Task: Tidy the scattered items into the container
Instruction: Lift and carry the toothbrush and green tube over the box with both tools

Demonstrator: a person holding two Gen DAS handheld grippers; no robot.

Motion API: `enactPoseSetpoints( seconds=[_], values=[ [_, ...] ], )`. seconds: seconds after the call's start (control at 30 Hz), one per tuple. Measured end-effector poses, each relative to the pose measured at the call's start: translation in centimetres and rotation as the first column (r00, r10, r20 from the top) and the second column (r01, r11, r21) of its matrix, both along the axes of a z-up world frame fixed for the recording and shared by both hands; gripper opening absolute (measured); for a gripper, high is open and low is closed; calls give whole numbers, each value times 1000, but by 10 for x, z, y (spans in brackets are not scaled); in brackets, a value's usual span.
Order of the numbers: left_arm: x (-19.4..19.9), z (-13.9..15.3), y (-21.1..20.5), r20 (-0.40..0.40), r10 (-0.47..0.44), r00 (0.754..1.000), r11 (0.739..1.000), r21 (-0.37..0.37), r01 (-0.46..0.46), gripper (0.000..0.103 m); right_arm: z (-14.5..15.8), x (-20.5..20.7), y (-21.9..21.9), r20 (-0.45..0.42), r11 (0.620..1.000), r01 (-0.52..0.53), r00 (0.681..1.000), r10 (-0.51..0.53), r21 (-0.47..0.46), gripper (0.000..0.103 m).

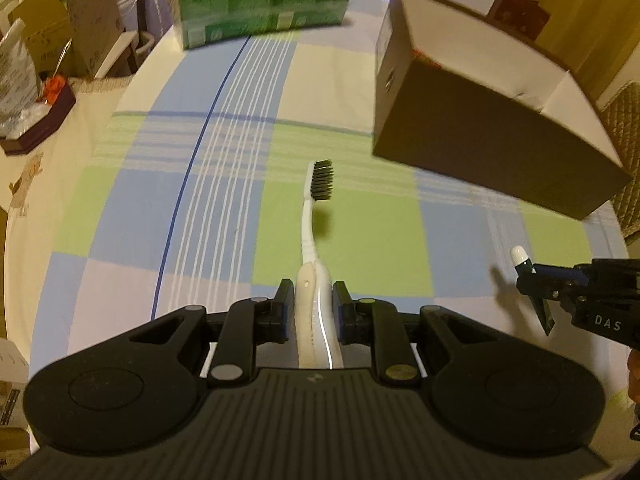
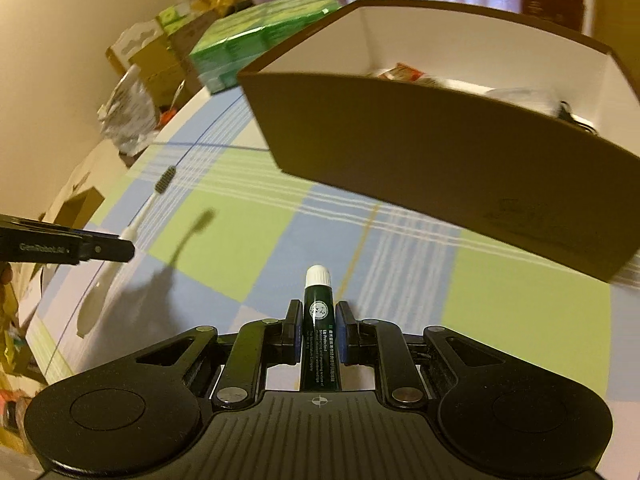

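While left tongs (image 1: 312, 308) grip toothbrush (image 1: 316, 216), right tongs (image 2: 318, 326) grip tube (image 2: 318, 312), box (image 2: 440, 168) ahead

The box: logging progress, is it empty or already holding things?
Not empty: the box shows a red packet and other blurred items inside.

Glossy white plastic toothbrush (image 1: 316, 280), matt brown cardboard box (image 1: 480, 136), woven checked cloth (image 1: 240, 200).

Brown box (image 1: 480, 136) blocks ahead-right; tablecloth (image 1: 224, 216) left lies open.
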State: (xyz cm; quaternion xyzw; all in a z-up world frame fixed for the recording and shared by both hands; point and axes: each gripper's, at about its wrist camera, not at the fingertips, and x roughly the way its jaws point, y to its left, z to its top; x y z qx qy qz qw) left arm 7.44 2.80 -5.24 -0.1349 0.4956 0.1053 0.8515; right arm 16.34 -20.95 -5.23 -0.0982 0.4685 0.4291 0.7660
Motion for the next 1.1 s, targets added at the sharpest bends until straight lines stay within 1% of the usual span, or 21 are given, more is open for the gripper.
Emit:
enactPoseSetpoints(
  seconds=[0.23,0.43,0.6,0.77,1.1],
  values=[
    [10,34,-10,82,-28,996,1000,14,26,16,22,12,-25,9,999,30,999,-31,38,19],
    [27,57,-23,149,-77,986,997,5,77,16,44,24,-41,38,996,47,998,-50,79,19],
    [46,73,-38,204,-132,970,991,-2,135,16,67,34,-50,72,990,61,995,-70,125,19],
    [62,85,-49,244,-172,954,984,-6,179,16,83,46,-59,90,983,86,991,-102,160,19],
    [98,104,-55,299,-237,924,970,24,241,16,96,75,-73,107,972,141,981,-163,190,19]
  ],
)
